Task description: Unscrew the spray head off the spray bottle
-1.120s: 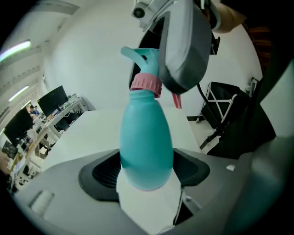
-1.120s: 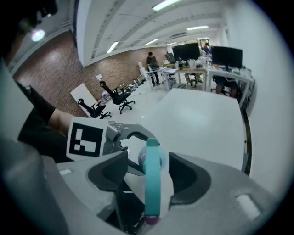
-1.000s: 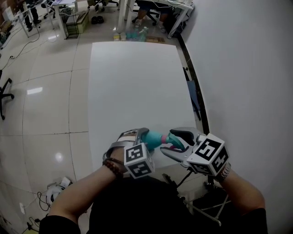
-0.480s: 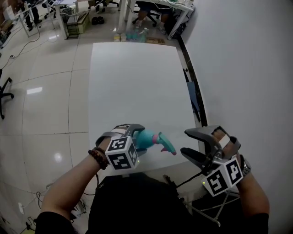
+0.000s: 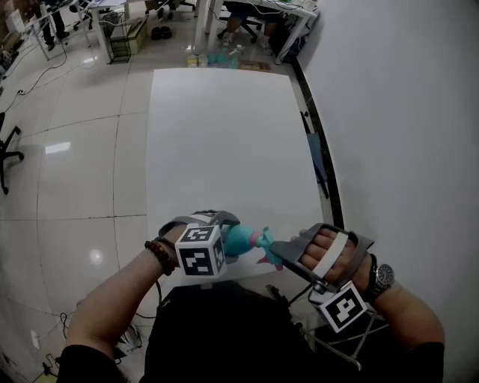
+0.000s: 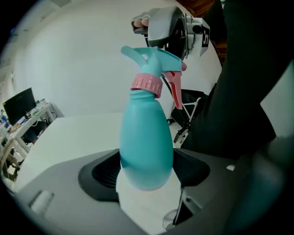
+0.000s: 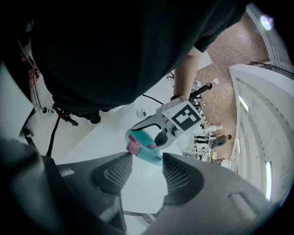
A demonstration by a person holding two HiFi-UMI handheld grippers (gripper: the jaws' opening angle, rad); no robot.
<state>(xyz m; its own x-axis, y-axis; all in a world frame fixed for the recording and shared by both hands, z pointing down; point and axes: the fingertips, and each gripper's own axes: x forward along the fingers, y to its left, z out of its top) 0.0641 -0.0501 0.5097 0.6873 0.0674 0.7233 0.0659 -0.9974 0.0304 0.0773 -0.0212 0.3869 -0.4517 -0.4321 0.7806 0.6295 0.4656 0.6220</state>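
Observation:
A teal spray bottle [image 5: 238, 239] lies nearly level over the near edge of the white table [image 5: 224, 135], and my left gripper [image 5: 223, 238] is shut on its body [image 6: 147, 147]. Its pink collar [image 6: 147, 84], teal spray head [image 6: 151, 55] and pink trigger [image 6: 177, 89] point toward my right gripper [image 5: 283, 250]. That gripper is rolled over, its tips close by the spray head [image 5: 266, 248]. Its jaws have just been closing, but the gap [image 7: 143, 172] between the pads is empty. The bottle [image 7: 149, 149] shows just beyond the tips.
A white wall [image 5: 404, 112] runs along the table's right side, with a blue object [image 5: 318, 161] in the gap between them. Shiny floor tiles [image 5: 75, 172] lie to the left. Desks and chairs [image 5: 247, 22] stand past the far end. Cables [image 5: 90, 314] lie on the floor at lower left.
My right gripper left the spray head, swung out to the right, then came back rolled over with narrower jaws. The left gripper still holds the bottle and shifted slightly.

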